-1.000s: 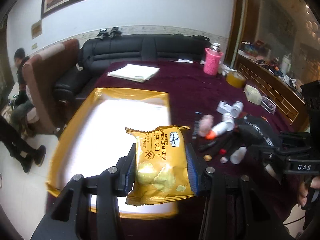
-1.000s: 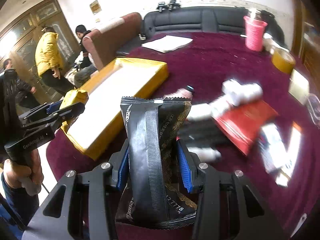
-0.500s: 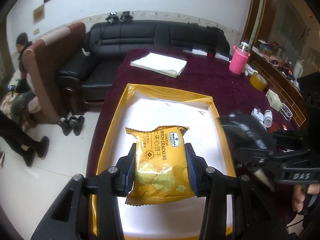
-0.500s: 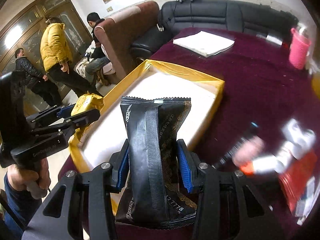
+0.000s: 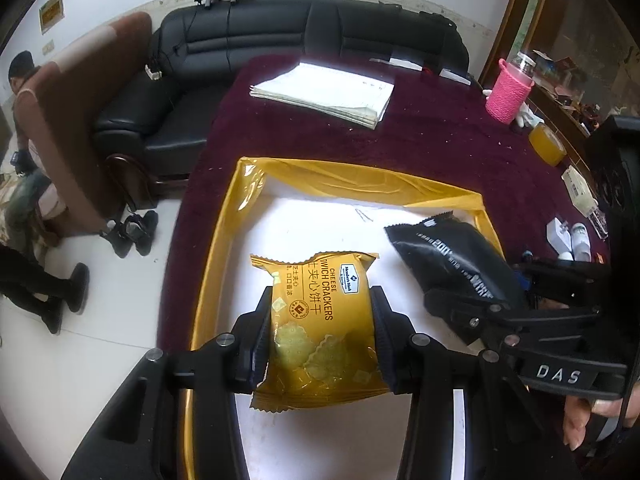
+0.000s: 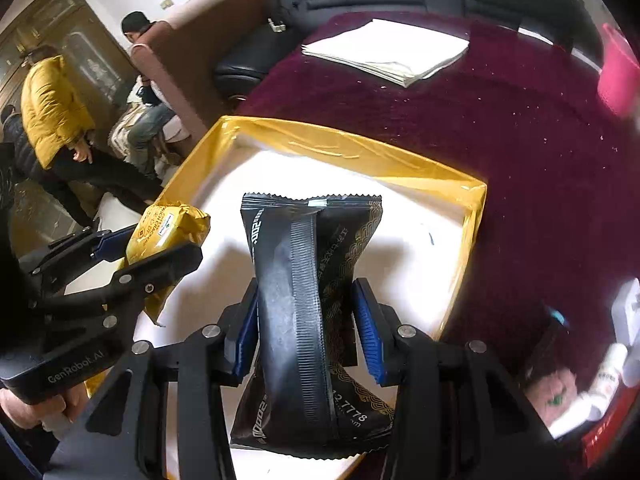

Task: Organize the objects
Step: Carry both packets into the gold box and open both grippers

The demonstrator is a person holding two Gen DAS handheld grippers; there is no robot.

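In the left wrist view, the left gripper (image 5: 322, 330) is clamped on a yellow cracker pack (image 5: 320, 328), held above the white floor of the yellow-walled box (image 5: 224, 248) on the maroon table (image 5: 420, 140). To its right the right gripper (image 5: 472, 300) carries a black pack (image 5: 448, 256) over the same box, near its right wall. In the right wrist view, the right gripper (image 6: 306, 324) pinches the black pack (image 6: 308, 300) at its waist, the wrapper creased between the blue pads (image 6: 366, 334), and it hangs over the middle of the box (image 6: 360, 152); the left gripper (image 6: 148, 248) with the cracker pack (image 6: 168, 228) sits over the box's left edge. The step in hand looks like delivery: both packs are above the box, neither yet resting in it. The next move probably calls for lowering each pack to the floor, side by side and clear of each other, then parting the jaws. More loose items (image 6: 592, 380) wait on the table at right, likely the next pickups.
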